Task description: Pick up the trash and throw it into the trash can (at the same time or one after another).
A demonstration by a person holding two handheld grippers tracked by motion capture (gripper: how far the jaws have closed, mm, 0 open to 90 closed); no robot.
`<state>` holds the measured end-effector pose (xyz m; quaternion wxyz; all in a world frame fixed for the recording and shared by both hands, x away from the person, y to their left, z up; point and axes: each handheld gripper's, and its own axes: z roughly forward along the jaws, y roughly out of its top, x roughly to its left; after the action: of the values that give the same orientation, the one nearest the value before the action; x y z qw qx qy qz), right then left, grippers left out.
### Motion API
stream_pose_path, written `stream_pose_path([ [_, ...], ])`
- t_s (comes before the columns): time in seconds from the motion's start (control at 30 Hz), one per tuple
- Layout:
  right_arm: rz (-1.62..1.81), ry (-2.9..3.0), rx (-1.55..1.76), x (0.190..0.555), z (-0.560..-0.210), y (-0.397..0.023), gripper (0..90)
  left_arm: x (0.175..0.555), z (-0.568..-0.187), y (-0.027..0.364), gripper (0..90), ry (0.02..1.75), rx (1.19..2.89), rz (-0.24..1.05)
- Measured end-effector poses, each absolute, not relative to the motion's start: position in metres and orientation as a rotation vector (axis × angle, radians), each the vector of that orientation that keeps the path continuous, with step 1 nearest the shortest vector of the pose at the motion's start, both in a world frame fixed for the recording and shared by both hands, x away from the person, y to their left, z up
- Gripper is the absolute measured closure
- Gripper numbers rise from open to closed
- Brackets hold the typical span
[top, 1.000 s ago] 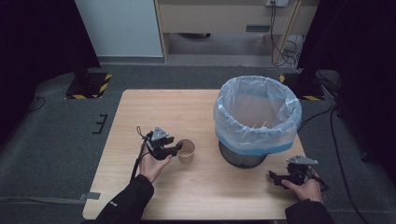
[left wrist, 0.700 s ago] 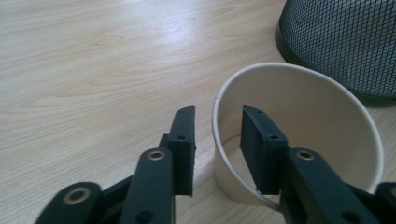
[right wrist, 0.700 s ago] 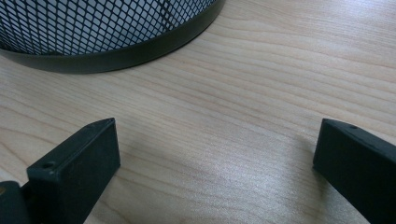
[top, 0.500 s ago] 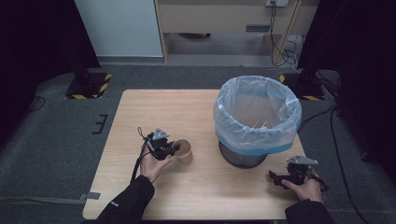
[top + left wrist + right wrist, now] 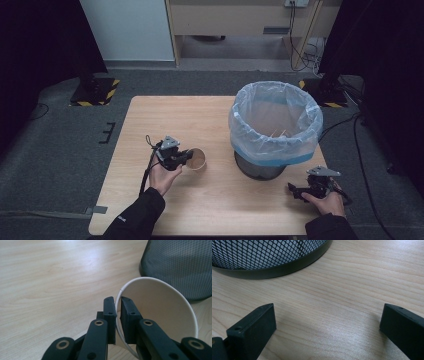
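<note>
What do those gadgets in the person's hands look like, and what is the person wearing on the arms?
Both are black two-jaw tools. The left gripper has flat, blocky black fingers on linked bars with brass-coloured pivot rivets, a grey three-cornered plate on top and a black trailing cable. The right gripper has the same grey plate. The person wears dark long sleeves.

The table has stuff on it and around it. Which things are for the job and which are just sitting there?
Likely for the job:
paper cup, pinched at its rim by the left gripper
lined mesh bin

Just there:
right gripper, open, holding nothing
cables on the floor
</note>
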<state>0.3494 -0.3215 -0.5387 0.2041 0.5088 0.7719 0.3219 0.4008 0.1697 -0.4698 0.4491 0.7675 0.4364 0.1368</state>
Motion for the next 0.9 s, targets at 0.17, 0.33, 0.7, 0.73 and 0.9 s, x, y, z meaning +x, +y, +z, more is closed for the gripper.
stream_pose_path([
  [0.17, 0.898, 2.153, 1.419, 0.349, -0.539, -0.321, 0.7, 0.398, -0.457, 0.175, 82.8, 1.058, 1.852, 0.351],
  [0.33, 0.898, 2.153, 1.419, 0.349, -0.539, -0.321, 0.7, 0.396, -0.447, 0.179, 82.7, 1.048, 1.812, 0.363],
  [0.7, 0.898, 2.153, 1.419, 0.349, -0.539, -0.321, 0.7, 0.391, -0.420, 0.192, 82.8, 1.014, 1.709, 0.403],
  [0.73, 0.898, 2.153, 1.419, 0.349, -0.539, -0.321, 0.7, 0.391, -0.418, 0.192, 82.8, 1.011, 1.698, 0.406],
  [0.9, 0.898, 2.153, 1.419, 0.349, -0.539, -0.321, 0.7, 0.387, -0.402, 0.200, 82.8, 0.990, 1.636, 0.425],
])
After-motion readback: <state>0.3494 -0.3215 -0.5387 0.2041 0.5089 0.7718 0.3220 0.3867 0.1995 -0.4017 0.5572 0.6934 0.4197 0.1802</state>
